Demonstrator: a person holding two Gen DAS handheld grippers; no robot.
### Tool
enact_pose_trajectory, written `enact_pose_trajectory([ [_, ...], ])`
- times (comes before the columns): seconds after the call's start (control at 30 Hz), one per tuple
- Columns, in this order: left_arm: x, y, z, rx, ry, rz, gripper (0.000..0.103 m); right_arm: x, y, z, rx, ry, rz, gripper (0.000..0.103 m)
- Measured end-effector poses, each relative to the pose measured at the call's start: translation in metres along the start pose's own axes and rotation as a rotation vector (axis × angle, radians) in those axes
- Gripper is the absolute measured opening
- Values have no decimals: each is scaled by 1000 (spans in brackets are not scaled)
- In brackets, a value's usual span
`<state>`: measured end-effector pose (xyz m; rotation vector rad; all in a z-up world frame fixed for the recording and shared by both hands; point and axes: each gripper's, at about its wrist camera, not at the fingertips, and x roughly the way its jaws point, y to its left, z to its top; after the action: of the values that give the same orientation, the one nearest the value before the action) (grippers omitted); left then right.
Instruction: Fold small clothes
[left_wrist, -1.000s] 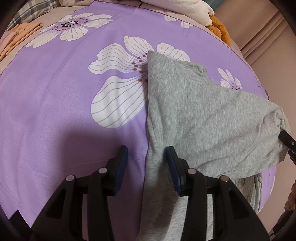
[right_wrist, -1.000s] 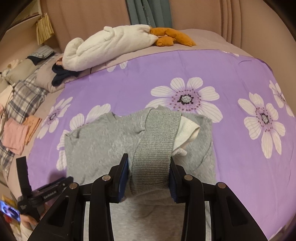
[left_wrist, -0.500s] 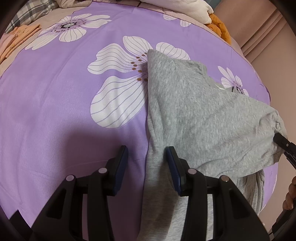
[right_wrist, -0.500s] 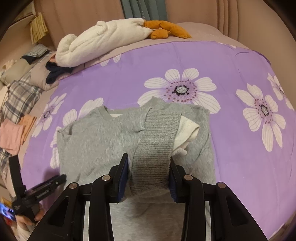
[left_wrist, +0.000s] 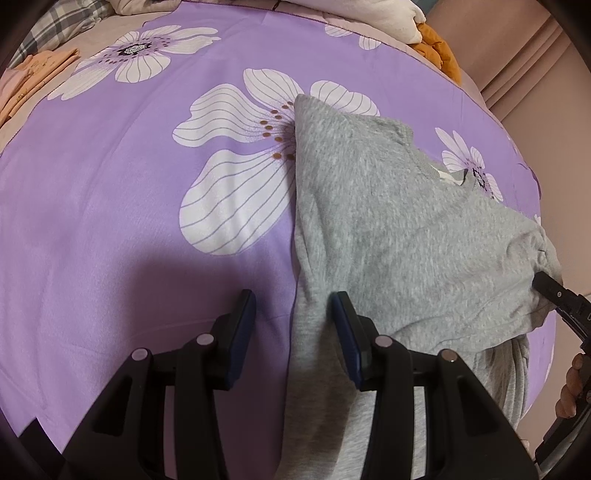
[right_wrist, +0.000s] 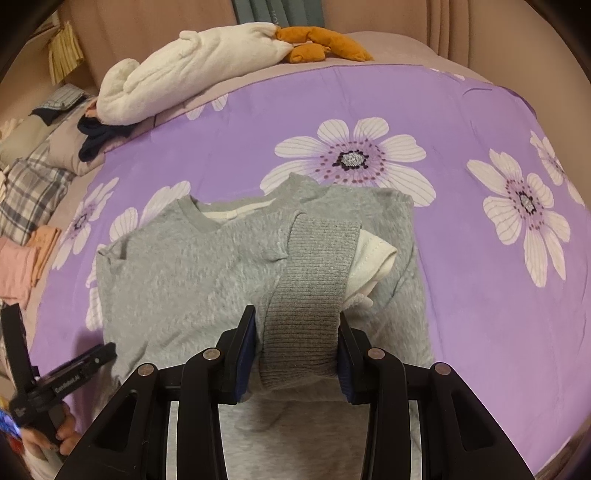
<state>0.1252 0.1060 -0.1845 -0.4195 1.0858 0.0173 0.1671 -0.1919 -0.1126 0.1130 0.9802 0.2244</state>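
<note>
A small grey sweater (left_wrist: 388, 221) lies on a purple flowered bedsheet (left_wrist: 110, 221), its lower part folded up over the body. My left gripper (left_wrist: 295, 321) is open, its jaws straddling the sweater's left edge with nothing pinched. My right gripper (right_wrist: 297, 339) has the grey ribbed hem (right_wrist: 314, 280) lying between its wide-set jaws, with a white inner layer (right_wrist: 373, 258) showing beside it. The sweater's body (right_wrist: 177, 273) and neckline spread ahead. The right gripper's tip shows in the left wrist view (left_wrist: 554, 291); the left gripper shows in the right wrist view (right_wrist: 66, 376).
A white plush toy (right_wrist: 192, 70) and an orange one (right_wrist: 325, 40) lie at the bed's far edge. Plaid and dark clothes (right_wrist: 33, 184) and folded pink and orange pieces (right_wrist: 22, 258) sit at the left. Pink curtains (left_wrist: 524, 55) hang behind.
The right gripper has carried the hem farther up over the sweater, so the fold covers more of the body and the neckline now shows. The left gripper has barely moved.
</note>
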Motion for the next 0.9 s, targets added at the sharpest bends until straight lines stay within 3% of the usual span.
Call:
enact_pose_trajectory([
  [0.9, 0, -1, -2, 15, -6, 3, 45, 12, 0, -1, 7, 39, -29, 39],
])
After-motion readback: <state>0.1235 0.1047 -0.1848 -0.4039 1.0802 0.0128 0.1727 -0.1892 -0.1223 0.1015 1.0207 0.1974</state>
